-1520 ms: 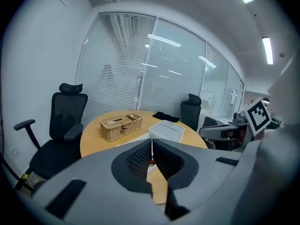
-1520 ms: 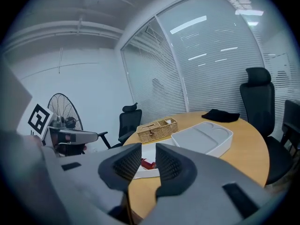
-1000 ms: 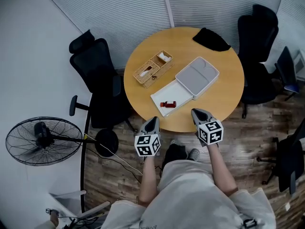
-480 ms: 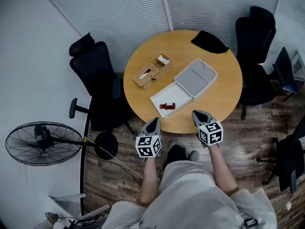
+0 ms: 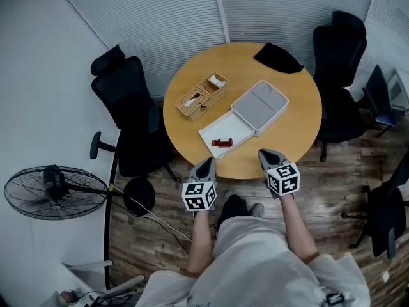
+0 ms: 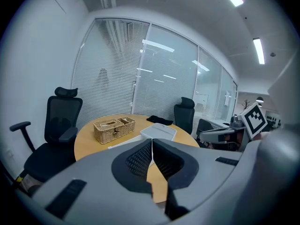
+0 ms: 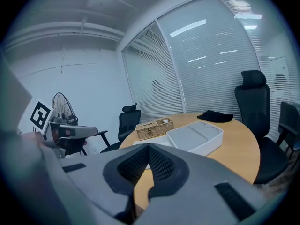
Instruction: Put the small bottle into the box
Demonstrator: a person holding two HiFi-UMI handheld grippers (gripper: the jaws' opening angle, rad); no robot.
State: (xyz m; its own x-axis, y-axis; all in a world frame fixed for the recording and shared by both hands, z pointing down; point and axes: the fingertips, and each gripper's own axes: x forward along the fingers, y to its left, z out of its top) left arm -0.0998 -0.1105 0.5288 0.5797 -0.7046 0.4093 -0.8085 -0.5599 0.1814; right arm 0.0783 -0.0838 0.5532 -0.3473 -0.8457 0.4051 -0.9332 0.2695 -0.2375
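A small red bottle (image 5: 222,141) lies on its side in a shallow white tray (image 5: 231,128) near the front edge of the round wooden table (image 5: 294,136). A grey-topped white box (image 5: 259,107) adjoins the tray at the right. Both grippers hover just off the table's near edge, short of the tray. My left gripper (image 5: 206,161) (image 6: 152,142) has its jaws closed together with nothing between them. My right gripper (image 5: 264,151) (image 7: 148,146) is shut and empty too. In the gripper views the bottle is hidden behind the jaws.
A wicker basket (image 5: 201,96) (image 6: 114,128) (image 7: 154,127) stands left of the tray. A black cloth (image 5: 277,57) lies at the table's far side. Black office chairs (image 5: 128,94) (image 5: 342,50) flank the table, and a floor fan (image 5: 54,190) stands at the left.
The head view has shifted a little, so the table sits slightly to the left in the picture. Both grippers stay shut in nearly the same place.
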